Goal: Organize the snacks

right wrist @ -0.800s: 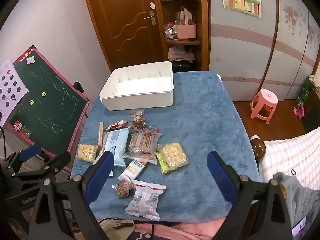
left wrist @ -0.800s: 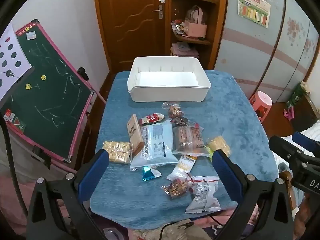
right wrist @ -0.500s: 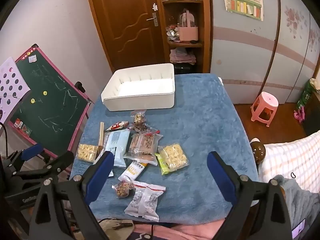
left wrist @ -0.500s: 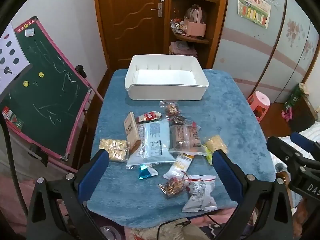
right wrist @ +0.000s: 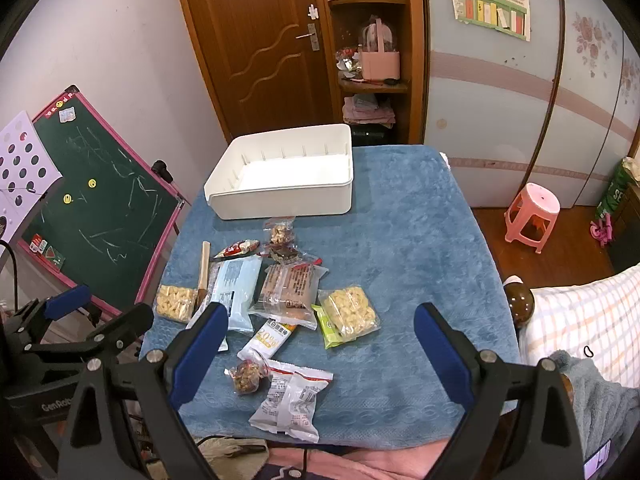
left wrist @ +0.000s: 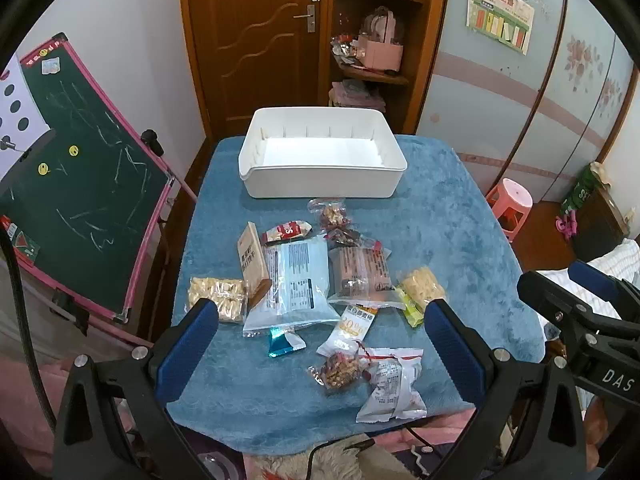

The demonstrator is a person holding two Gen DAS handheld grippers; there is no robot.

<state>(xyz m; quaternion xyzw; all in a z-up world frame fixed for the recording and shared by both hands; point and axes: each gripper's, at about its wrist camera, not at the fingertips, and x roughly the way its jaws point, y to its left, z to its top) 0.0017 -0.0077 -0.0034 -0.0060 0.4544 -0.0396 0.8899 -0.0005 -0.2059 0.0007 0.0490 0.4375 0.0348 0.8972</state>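
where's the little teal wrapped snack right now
In the left wrist view the teal snack lies on the blue cloth near the front edge, just below the big pale blue packet.

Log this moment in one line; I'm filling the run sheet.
bin: holds nothing | snacks: loose on blanket | left tool: open | right tool: open

A bin (left wrist: 322, 172) sits on the far part of the table (left wrist: 460, 240), in front of a door (left wrist: 256, 40) and a shelf (left wrist: 376, 40). Nearer than the bin, snack packets (left wrist: 296, 280) lie spread over the table's middle and near part, some overlapping. A flat box (left wrist: 252, 264) leans at their left side against a large pouch. A chalkboard (left wrist: 80, 200) stands left of the table; a stool (left wrist: 510, 204) stands on the floor to its right. The left tongs (left wrist: 320, 334) and right tongs (right wrist: 320, 336) hang above the near edge, jaws wide apart
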